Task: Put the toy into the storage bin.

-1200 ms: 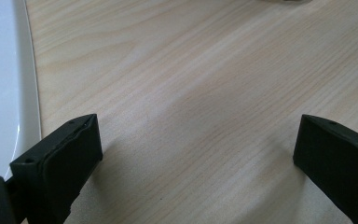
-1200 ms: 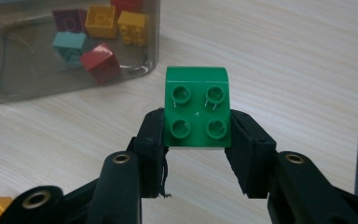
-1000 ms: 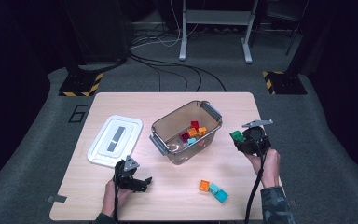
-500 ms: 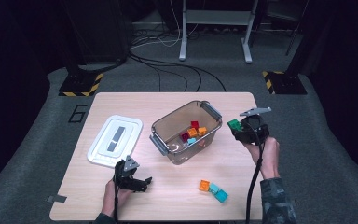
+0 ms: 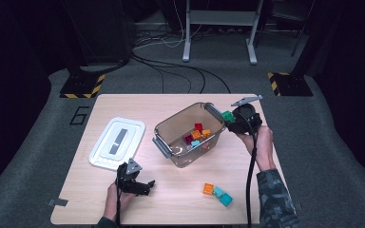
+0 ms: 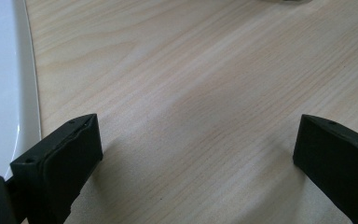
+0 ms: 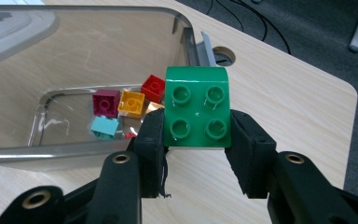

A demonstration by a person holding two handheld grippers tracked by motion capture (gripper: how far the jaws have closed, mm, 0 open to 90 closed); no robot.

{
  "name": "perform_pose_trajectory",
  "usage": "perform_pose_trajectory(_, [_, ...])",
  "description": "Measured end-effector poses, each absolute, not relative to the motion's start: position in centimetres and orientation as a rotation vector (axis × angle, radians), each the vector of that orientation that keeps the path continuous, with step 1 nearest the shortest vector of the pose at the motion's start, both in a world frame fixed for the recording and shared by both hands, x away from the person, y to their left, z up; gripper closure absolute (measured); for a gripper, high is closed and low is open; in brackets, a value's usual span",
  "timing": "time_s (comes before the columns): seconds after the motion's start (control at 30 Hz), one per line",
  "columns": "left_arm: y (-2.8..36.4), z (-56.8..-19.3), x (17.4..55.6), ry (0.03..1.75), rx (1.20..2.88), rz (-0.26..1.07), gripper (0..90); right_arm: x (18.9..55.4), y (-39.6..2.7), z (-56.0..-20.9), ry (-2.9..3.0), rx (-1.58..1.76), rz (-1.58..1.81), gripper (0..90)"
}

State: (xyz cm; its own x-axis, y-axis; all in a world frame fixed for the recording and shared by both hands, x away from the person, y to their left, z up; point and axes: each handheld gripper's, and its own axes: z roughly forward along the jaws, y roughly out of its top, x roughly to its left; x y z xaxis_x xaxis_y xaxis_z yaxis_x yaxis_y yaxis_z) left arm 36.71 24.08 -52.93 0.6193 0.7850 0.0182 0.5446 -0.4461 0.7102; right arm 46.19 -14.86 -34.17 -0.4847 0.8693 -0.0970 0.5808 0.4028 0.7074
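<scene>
Clamped between the pads of the right gripper [image 7: 198, 140], the green brick [image 7: 197, 107] hangs just outside the near-right corner of the clear bin [image 5: 168, 130], at rim height, above a pale wood table [image 5: 180, 194]. Dark grey floor surrounds the table, with black cables, hazard-striped feet and a metal stand behind. Seen from the right gripper view, the brick's four studs face the camera and its top edge is rounded; it looks roughly square, so no long axis can be told. That view also looks down through the bin wall at a dark red brick [image 7: 105, 102], an orange one [image 7: 131, 103], a red one [image 7: 153, 87] and a pale blue one [image 7: 104, 126] on the bin floor. From the high view come the white lid [image 5: 117, 142] left of the bin, an orange brick [image 5: 208, 189] and teal brick [image 5: 224, 196] loose near the front edge, and the left gripper [image 5: 140, 185] low over the table. Its own view shows jaws spread wide over bare wood, holding nothing.
</scene>
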Motion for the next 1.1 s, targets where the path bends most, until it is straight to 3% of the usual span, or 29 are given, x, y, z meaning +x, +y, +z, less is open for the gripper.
perform_pose_trajectory(1.0, [24.0, -52.9, 36.7, 1.043, 2.159, 0.456, 1.1, 51.0, -9.1, -37.0, 2.395, 1.182, 0.772, 58.3])
perform_pose_trajectory(1.07, [24.0, -52.9, 36.7, 1.043, 2.158, 0.457, 1.1, 51.0, -9.0, -37.1, 2.395, 1.179, 0.776, 57.8])
perform_pose_trajectory(1.1, [24.0, -52.9, 36.7, 1.042, 2.159, 0.456, 1.1, 51.0, -9.1, -37.0, 2.399, 1.176, 0.785, 53.5])
